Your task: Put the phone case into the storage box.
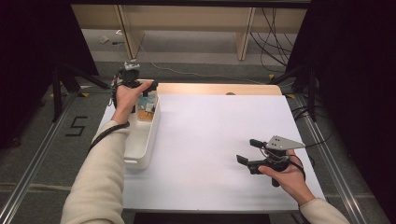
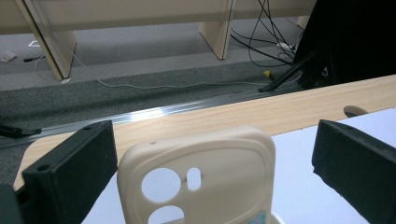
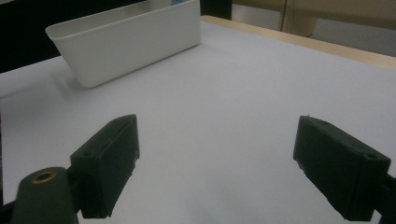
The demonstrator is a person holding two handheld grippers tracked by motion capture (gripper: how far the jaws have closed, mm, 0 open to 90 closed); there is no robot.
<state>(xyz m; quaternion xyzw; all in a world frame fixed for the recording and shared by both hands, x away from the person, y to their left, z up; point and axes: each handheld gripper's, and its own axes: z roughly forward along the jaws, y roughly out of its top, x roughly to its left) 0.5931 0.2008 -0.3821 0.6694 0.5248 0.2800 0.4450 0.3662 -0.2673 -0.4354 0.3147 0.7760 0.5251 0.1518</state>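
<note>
The left claw (image 2: 210, 186) stands apart around a beige phone case (image 2: 196, 177), upright over the white bin (image 1: 148, 135). The right claw (image 1: 246, 150) waits open, well apart.

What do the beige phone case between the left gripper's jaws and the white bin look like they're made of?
The phone case looks like soft matte silicone or rubbery plastic: rounded moulded edges, dull cream surface, clean camera cutouts. Whether it flexes cannot be told. The white bin looks like moulded hard plastic with a smooth satin finish: thin even walls, rounded corners and a soft sheen.
</note>
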